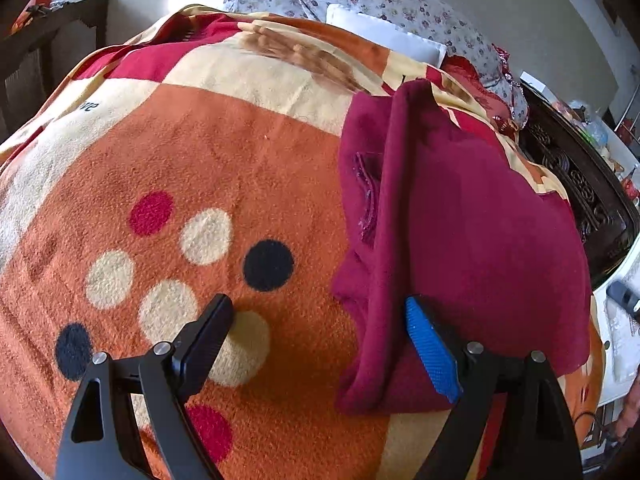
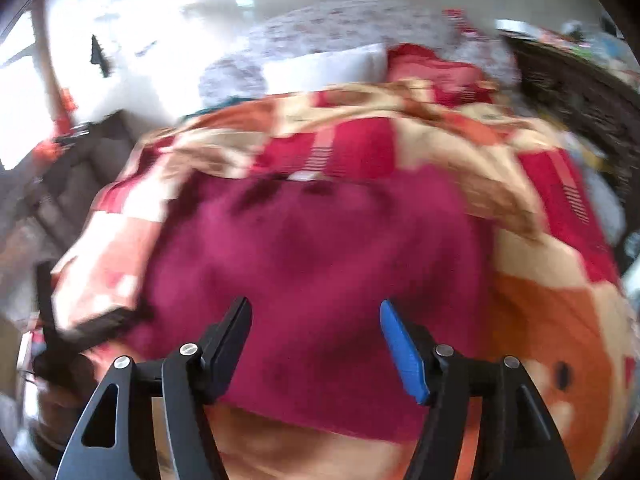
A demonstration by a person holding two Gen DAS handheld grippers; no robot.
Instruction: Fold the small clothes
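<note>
A dark red garment [image 1: 460,232] lies folded lengthwise on a patterned blanket [image 1: 180,160], at the right of the left wrist view. My left gripper [image 1: 320,308] hangs open above the garment's near left edge; its blue finger is over the cloth and its black finger over the blanket's dots. Nothing is between the pads. In the blurred right wrist view the same garment [image 2: 320,248] fills the middle. My right gripper [image 2: 316,312] stands open over its near part, holding nothing. The other gripper shows as a dark smear [image 2: 80,332] at the left.
Floral pillows [image 1: 380,4] and a white pillow [image 1: 384,36] lie at the far end of the bed. A dark carved bed frame [image 1: 580,184] runs along the right, with a cluttered shelf behind. Dark furniture [image 1: 48,56] stands at the far left.
</note>
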